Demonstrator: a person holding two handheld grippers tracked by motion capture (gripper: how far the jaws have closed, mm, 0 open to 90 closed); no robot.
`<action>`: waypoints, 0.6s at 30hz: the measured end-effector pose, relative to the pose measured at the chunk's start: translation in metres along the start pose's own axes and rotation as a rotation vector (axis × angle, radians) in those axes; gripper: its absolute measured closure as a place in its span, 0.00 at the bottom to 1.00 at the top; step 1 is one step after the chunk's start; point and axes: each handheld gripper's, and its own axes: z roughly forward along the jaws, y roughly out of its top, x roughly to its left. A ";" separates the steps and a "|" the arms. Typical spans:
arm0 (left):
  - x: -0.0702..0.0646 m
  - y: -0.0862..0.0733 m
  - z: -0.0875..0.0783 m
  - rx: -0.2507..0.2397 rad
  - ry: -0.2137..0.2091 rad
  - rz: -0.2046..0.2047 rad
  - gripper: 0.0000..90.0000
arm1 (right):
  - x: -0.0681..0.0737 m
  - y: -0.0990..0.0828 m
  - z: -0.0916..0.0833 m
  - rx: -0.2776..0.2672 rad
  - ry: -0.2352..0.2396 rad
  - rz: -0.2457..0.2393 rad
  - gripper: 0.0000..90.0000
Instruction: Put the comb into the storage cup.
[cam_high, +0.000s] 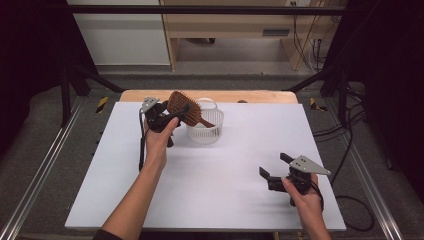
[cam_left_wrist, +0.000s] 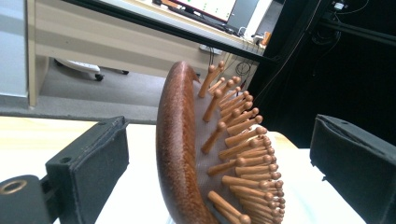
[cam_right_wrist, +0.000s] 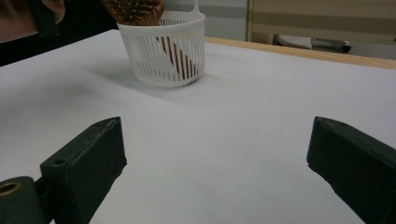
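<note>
Two grippers out: brush (cam_high: 184, 107) stood handle-down in the basket (cam_high: 210, 131), left gripper's (cam_high: 165, 117) jaws wide around it; right gripper (cam_high: 280, 167) idled, jaws wide.

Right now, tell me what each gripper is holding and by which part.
Neither holds anything. The left gripper stands open around the head of the wooden hairbrush, fingers clear of it; its handle sits in the white basket. The right gripper is open and empty.

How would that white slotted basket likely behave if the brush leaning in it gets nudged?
The basket looks like thin, light plastic, so it would probably slide or tip. The wooden hairbrush leans out over its rim, likely levering it over.
</note>
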 end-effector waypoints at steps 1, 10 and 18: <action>-0.001 0.000 0.000 -0.005 0.001 0.003 0.05 | 0.000 0.000 0.000 0.000 0.000 0.000 0.05; -0.003 0.000 0.000 -0.006 -0.004 0.011 0.05 | 0.000 0.000 0.000 0.000 0.001 0.000 0.05; -0.006 0.000 -0.001 -0.012 -0.001 0.037 0.05 | 0.000 0.000 0.000 0.001 0.002 -0.002 0.05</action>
